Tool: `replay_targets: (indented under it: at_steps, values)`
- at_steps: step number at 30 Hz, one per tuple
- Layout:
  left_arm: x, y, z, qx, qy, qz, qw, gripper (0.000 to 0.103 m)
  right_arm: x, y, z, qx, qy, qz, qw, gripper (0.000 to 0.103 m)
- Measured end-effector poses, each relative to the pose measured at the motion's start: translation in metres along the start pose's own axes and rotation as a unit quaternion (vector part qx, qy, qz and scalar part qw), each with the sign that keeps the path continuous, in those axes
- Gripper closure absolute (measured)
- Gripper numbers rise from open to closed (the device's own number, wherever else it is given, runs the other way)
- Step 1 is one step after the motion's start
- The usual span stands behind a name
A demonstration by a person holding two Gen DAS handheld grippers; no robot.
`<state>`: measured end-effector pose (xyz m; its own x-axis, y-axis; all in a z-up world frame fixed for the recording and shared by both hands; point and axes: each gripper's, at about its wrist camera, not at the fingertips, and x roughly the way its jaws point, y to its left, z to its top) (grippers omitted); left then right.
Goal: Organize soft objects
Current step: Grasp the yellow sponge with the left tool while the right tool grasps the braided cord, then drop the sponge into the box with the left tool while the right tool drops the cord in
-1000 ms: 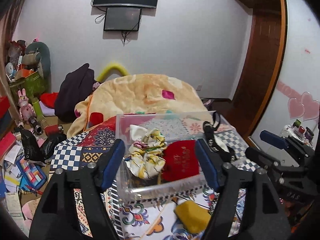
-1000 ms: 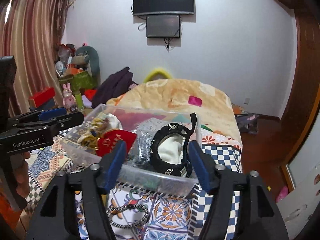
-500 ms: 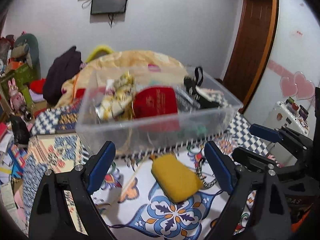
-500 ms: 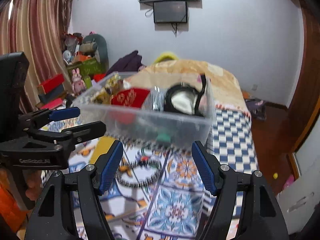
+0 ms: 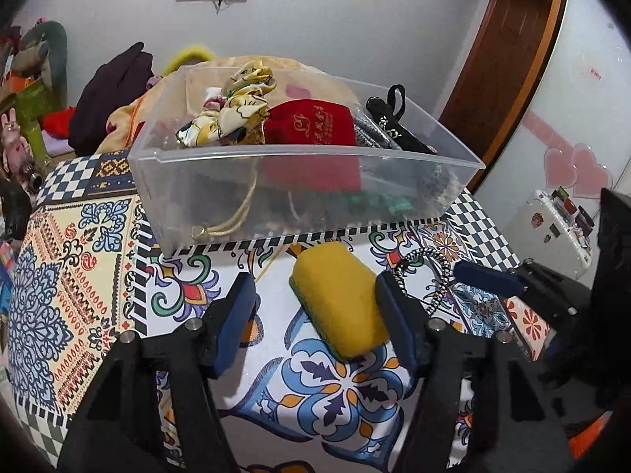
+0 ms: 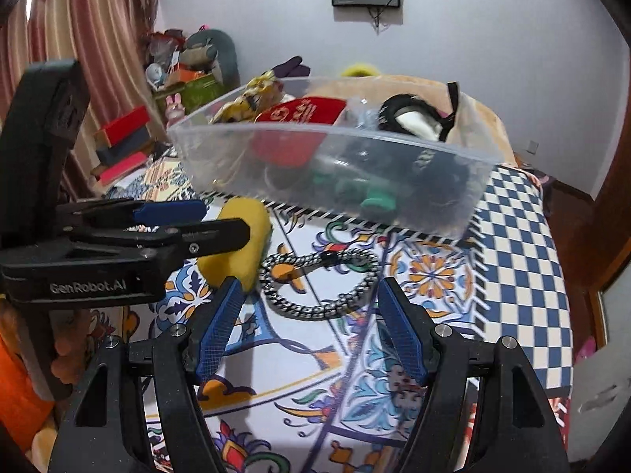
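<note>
"GenRobot.AI" reads white on the left gripper (image 6: pixel 221 222) body in the right wrist view; gold script on the red pouch (image 5: pixel 311 126) is too small to read. One clear bin (image 5: pixel 307 189) at the far side of the patterned cloth (image 5: pixel 63 276), holding one pouch, one yellow floral scrunchie (image 5: pixel 232 114), black items. One yellow sponge (image 5: pixel 339 307) — long axis running near-right to far-left — lies between the wide-spread left fingers, right pad just beside it. One braided band (image 6: pixel 319 283) lies flat, stretched left-right, just ahead of the right gripper (image 6: pixel 307 315) — spread wide, nothing held.
</note>
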<state>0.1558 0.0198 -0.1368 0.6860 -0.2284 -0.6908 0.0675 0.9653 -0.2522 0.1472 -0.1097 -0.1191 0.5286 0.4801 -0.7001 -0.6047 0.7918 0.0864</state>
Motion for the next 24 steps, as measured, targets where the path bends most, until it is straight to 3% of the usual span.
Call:
replay_targets:
  at_steps: [3, 11, 16, 24]
  values:
    - [0.001, -0.002, -0.001, -0.002, 0.005, -0.014, 0.9999, 0.048, 0.007, -0.001, -0.001, 0.002, 0.003, -0.005, 1.000, 0.038]
    - [0.006, -0.014, 0.000, 0.004, 0.017, -0.021, 0.9996, 0.049, 0.003, -0.010, -0.004, 0.013, -0.009, -0.012, 1.000, 0.078]
    - [0.006, -0.023, 0.000, 0.011, 0.016, -0.029, 0.9994, 0.065, -0.007, -0.018, -0.005, 0.020, -0.024, -0.013, 0.999, 0.088]
    - [-0.005, -0.025, 0.002, 0.020, -0.009, -0.016, 0.9996, 0.069, -0.025, -0.020, 0.002, 0.023, -0.052, -0.019, 0.998, 0.089]
